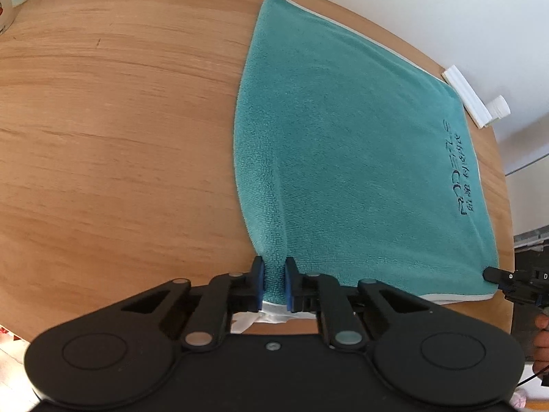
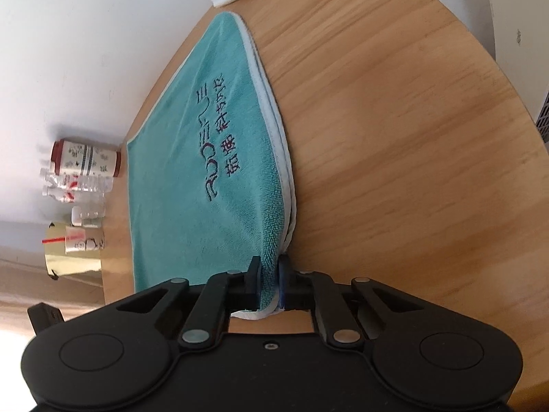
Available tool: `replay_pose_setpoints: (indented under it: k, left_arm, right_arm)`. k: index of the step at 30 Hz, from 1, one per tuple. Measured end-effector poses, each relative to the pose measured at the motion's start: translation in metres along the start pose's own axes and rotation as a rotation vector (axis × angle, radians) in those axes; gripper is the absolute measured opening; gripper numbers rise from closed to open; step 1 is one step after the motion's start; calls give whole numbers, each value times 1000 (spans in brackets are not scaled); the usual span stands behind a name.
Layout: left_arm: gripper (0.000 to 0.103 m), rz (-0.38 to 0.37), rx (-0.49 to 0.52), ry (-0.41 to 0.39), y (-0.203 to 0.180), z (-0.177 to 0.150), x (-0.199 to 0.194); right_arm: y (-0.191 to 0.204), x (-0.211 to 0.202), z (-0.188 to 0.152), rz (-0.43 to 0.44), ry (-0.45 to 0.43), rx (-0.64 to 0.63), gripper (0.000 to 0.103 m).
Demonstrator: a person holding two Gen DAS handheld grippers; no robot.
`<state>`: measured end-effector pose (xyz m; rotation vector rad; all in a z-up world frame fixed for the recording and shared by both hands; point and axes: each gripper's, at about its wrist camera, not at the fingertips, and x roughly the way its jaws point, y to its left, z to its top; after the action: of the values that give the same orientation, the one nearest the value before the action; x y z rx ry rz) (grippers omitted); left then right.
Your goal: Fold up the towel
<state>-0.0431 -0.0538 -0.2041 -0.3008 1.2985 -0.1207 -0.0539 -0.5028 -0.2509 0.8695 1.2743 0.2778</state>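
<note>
Both grippers — left (image 1: 274, 279), right (image 2: 269, 283) — clamped on teal towel (image 1: 350, 158), doubled, white-edged, dark embroidered txt.

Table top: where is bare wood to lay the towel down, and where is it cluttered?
Bare wood lies left of the teal towel on the table, and along its white-trimmed edge in the right wrist view. Clutter: bottles and a cup at one rim, a white strip at another.

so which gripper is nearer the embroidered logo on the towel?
Right. The right gripper clamps the towel corner on the logo side, by the white-trimmed edge. The left gripper clamps the opposite near corner, across the towel from the logo.
</note>
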Motion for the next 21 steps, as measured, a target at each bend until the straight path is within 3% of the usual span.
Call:
replay_pose_setpoints:
  k: [8,13,17,21]
  left_arm:
    - [9,-5,32,21,-2,-11,-20]
    - [9,6,-14,114,3,2,-33]
    - [9,-2,19,104,1,11,-48]
    - [9,-15,25,110,2,26,-54]
  right_arm:
    - [2,-14,-17,-3,17,19,8]
    - [22,-23,-22,-44,57,-53,8]
    - [38,-24,-24,-45,45,-89,8]
    - [55,-30,-18,-28,-26,-122,7]
